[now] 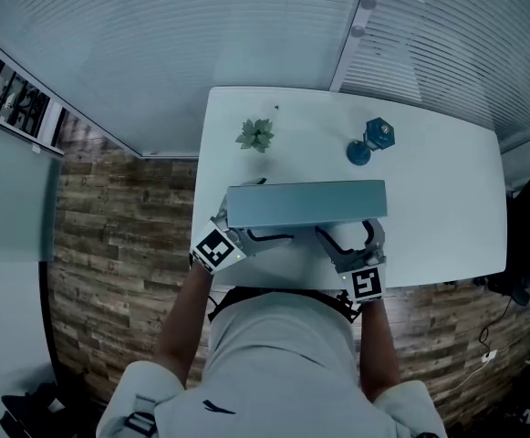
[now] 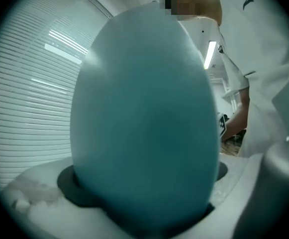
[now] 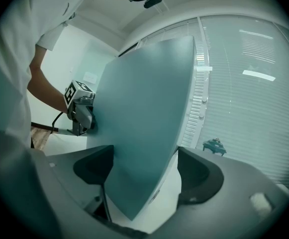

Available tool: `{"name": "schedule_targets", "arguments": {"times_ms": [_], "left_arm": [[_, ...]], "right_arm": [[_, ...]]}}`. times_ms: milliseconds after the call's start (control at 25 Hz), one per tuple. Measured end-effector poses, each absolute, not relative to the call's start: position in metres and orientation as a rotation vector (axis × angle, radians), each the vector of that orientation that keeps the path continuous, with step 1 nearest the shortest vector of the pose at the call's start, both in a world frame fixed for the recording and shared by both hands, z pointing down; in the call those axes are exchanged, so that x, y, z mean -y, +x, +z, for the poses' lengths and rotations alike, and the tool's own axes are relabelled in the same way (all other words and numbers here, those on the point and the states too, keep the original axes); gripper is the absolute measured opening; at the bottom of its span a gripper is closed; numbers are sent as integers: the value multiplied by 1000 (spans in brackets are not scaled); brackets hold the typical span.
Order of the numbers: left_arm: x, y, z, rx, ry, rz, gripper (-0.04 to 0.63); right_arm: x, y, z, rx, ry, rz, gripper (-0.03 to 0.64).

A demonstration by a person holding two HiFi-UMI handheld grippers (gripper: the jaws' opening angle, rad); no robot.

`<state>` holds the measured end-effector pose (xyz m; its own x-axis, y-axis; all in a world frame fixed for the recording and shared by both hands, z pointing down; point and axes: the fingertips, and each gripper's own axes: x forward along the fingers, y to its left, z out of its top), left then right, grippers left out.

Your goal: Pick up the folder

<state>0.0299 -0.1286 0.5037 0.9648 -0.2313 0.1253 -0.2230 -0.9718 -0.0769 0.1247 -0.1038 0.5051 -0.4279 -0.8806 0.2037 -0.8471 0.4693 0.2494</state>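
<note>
Folder (image 1: 306,203) is standing on its long edge near the front edge of the table (image 1: 447,199), roughly mid-way along it, w/ a gripper at each end.

L gripper (image 1: 234,235) is sitting at the left end, jaws spread about as wide as they go. The folder is filling the whole gap btwn them, but nothing is showing the pads pressing, so I'm reading it as not gripping.

R gripper (image 3: 145,169) is straddling the right end, jaws also well apart. The cover is leaning on one pad (image 3: 92,166) w/ clear daylight to the other, so nothing is being clamped there either.

Step in hand, as I'm judging it, is getting a proper bite before any lift.

- **Squaring up:** each gripper should be facing the cover flat-on, esp. the R one, where the folder is sitting off-centre.
- **Depth:** both should be reaching far enough in that the pads are landing on flat cover, not just the corner.
- **Closing:** both should be closing together. One side closing first is prob. going to tip or skid the folder.
- **Lifting:** the cover is looking smooth and stiff, so likely slippery. Grip firmly, then raise both ends level.

Plant (image 1: 256,135) and blue ornament (image 1: 371,141) are sitting toward the far edge, well apart from the folder. They're only mattering if it's toppling backward.
</note>
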Motion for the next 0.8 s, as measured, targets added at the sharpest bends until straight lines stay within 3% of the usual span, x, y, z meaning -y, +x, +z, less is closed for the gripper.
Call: {"name": "schedule_targets", "arguments": {"times_ms": [240,800], "left_arm": [[134,29,501,-393,-3074,-190,505],[134,27,497,-485,-3086,-123,460]], "right_arm": [[106,127,505,2415,1468,-158,407],[104,128,508,2402,1465,-139,402]]}}
